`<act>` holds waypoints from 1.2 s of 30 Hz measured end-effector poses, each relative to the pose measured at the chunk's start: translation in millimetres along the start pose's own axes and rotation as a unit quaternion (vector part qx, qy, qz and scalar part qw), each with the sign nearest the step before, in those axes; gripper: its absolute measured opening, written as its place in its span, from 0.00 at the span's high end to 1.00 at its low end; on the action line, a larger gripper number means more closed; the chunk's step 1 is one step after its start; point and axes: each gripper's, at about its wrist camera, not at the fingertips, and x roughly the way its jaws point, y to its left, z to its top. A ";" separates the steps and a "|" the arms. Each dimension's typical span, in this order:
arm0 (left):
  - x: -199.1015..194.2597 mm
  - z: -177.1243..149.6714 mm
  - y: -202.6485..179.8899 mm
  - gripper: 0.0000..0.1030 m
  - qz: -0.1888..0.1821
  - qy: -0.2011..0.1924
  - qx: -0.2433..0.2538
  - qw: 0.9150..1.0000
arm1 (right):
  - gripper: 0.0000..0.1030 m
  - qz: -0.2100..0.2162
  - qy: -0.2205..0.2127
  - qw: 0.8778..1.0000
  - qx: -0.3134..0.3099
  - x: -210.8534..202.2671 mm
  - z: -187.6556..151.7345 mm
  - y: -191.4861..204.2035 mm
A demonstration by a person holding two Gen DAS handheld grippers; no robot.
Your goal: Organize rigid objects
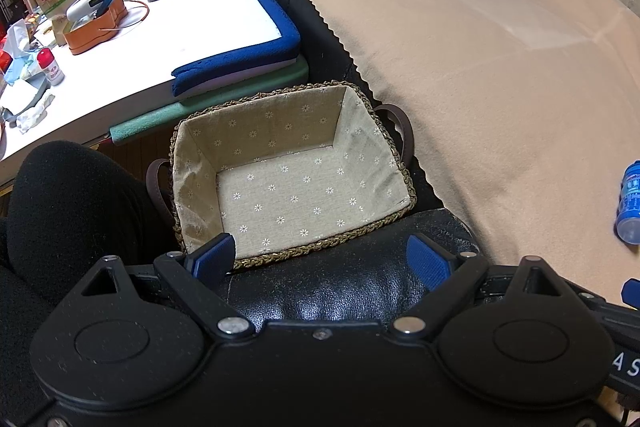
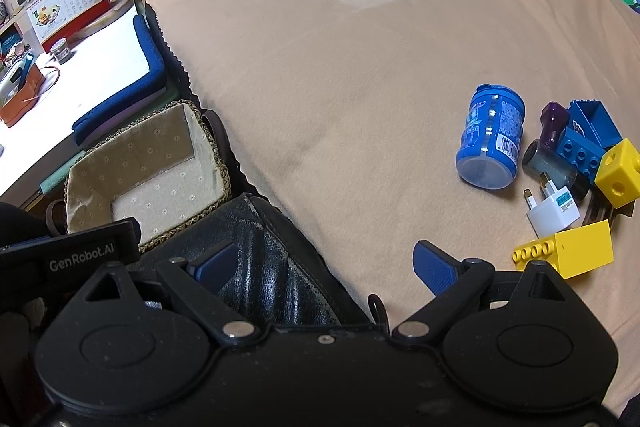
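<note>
Both grippers, left point(image 1: 322, 257) and right point(image 2: 326, 267), spread wide holding nothing, basket point(image 1: 192, 163) (floral lining) sits beside the blanket point(image 2: 340, 67), blue jar point(image 2: 490, 143) on its side on blanket next to plug point(image 2: 554, 213) and blocks point(image 2: 576, 253).

One woven basket point(image 1: 294, 183), lined with flowered cloth. One blue jar point(image 2: 490, 143) lying on the blanket. Two yellow blocks: a cube point(image 2: 618, 173) and a studded brick point(image 2: 568, 253). Two blue blocks, possibly joined point(image 2: 584, 137). One white plug adapter point(image 2: 554, 211). One dark cylinder point(image 2: 554, 165). One purple piece point(image 2: 554, 121), shape unclear.
</note>
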 end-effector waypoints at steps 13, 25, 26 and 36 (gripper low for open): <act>0.2 0.7 -0.1 0.13 0.000 0.001 0.000 1.000 | 0.08 0.001 0.001 1.000 -0.003 1.2 -1.3 0.5; -0.8 -1.1 3.1 0.13 0.000 0.001 0.000 1.000 | 0.08 -0.001 0.002 1.000 -0.003 0.4 -0.6 2.8; -0.4 -0.9 3.7 0.13 0.000 0.001 0.000 1.000 | 0.08 -0.001 0.002 1.000 -0.003 -0.6 -0.7 3.1; -1.5 -1.2 6.5 0.13 -0.002 0.003 -0.002 1.000 | 0.08 -0.006 -0.003 1.000 0.000 -5.8 2.4 -3.2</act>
